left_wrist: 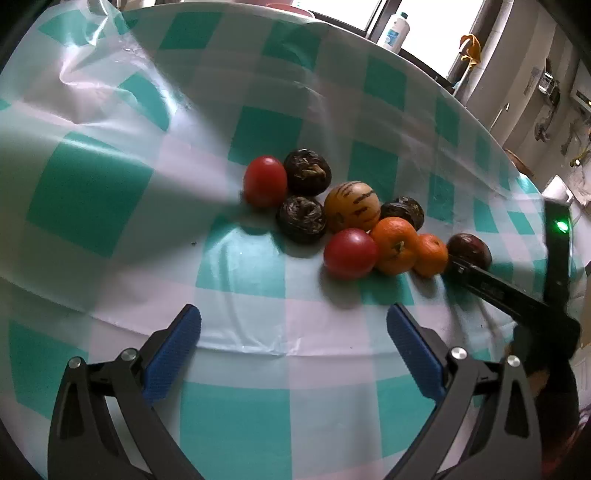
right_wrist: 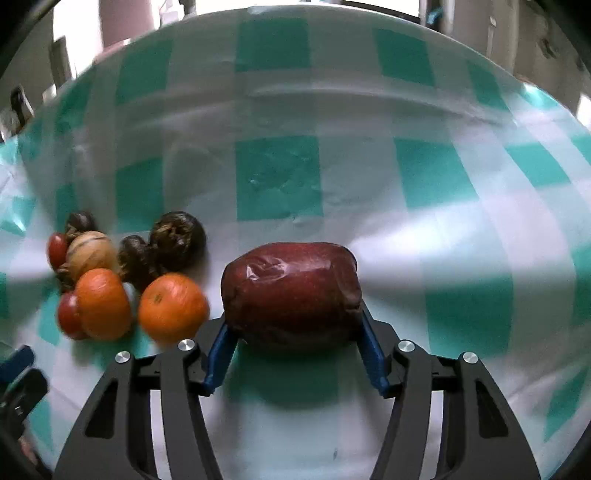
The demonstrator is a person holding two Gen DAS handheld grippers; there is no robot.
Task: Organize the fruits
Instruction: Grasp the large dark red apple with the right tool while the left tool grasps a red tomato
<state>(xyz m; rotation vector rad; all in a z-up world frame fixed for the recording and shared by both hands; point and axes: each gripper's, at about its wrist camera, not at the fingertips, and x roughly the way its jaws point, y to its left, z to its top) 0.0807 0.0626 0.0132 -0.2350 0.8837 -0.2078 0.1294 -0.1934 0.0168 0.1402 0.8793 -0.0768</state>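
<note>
A cluster of fruit lies on the checked tablecloth: two red tomatoes point(left_wrist: 350, 252), two oranges point(left_wrist: 393, 245), a striped yellow melon point(left_wrist: 351, 206) and three dark wrinkled fruits point(left_wrist: 307, 171). My right gripper point(right_wrist: 293, 332) is shut on a dark red apple point(right_wrist: 291, 291), just right of the cluster; the apple also shows in the left wrist view point(left_wrist: 469, 249). My left gripper point(left_wrist: 293, 325) is open and empty, in front of the cluster.
The teal and white checked tablecloth point(left_wrist: 110, 184) has a raised fold at the far left. A white bottle point(left_wrist: 397, 31) stands beyond the table's far edge. The right gripper's body point(left_wrist: 524, 295) reaches in from the right.
</note>
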